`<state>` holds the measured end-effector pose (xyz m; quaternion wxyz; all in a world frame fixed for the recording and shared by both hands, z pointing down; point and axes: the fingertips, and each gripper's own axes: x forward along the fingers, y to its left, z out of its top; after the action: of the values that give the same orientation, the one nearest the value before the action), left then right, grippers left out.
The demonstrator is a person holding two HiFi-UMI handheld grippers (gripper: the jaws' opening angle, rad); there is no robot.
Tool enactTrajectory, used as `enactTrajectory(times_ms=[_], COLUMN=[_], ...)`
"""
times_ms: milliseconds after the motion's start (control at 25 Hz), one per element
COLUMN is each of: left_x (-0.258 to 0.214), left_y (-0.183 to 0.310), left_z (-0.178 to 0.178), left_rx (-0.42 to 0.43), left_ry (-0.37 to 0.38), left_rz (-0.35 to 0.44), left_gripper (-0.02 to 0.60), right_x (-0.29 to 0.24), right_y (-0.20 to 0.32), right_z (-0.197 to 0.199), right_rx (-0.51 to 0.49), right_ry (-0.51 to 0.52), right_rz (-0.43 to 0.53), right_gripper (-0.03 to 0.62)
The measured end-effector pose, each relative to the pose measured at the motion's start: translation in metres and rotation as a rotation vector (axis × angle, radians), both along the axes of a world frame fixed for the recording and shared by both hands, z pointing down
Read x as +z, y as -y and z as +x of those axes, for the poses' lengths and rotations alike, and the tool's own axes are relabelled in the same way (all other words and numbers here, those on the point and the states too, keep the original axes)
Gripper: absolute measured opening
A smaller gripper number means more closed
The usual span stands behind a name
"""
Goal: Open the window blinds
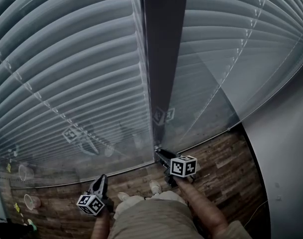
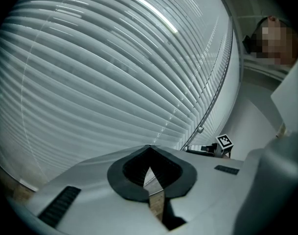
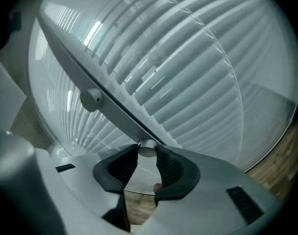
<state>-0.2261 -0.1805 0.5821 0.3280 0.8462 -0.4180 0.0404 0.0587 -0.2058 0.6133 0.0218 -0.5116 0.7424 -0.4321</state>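
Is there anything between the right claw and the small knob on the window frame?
Nothing visible stands between them. The knob sits between the tips of the right claw, which is closed on it, at the frame bar beside the blinds.

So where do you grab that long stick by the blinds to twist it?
Grip the wand at its round bottom end, coming from below along its length. It is thin, round and hangs down, so jaws pinching across the tip can probably twist it. The right gripper is pinched there.
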Motion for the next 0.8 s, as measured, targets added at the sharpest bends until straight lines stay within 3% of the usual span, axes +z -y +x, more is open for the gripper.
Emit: enactTrajectory(times_ms=[200,280,400,480,560,680,800], left_x=[-0.003,0.004,0.013,0.015,0.016,0.024,0.015], left_y=[0.0,0.0,0.001,0.002,0.004,0.005,0.004], left_z=[0.003,0.005,0.003,0.0,-0.003,-0.008,-0.01], left_rx=[0.008,0.015,0.021,0.019,0.016,0.015,0.012], left_ry=[-0.011,-0.014,-0.02,-0.026,-0.027,-0.022,-0.021], left_rz=[-0.003,0.0,0.0,0.0,0.001,0.0,-0.003], left_gripper=[0.013,0.012,0.013,0.012,0.014,0.013,0.014], right_x=[-0.007,-0.001,0.01,0.013,0.016,0.022,0.001], right_y=[0.001,0.001,0.0,-0.001,-0.001,-0.001,-0.009], right_z=[-0.005,-0.008,-0.013,-0.015,-0.014,-0.014,-0.011], right_rx=[-0.059,-0.102,-0.183,-0.203,-0.199,-0.19,-0.126], right_ry=[-0.426,-0.656,-1.096,-1.243,-1.232,-1.118,-0.828], right_rz=[0.012,0.005,0.02,0.047,0.061,0.067,0.069], right_gripper=[0.126,0.126,0.124,0.123,0.123,0.129,0.201])
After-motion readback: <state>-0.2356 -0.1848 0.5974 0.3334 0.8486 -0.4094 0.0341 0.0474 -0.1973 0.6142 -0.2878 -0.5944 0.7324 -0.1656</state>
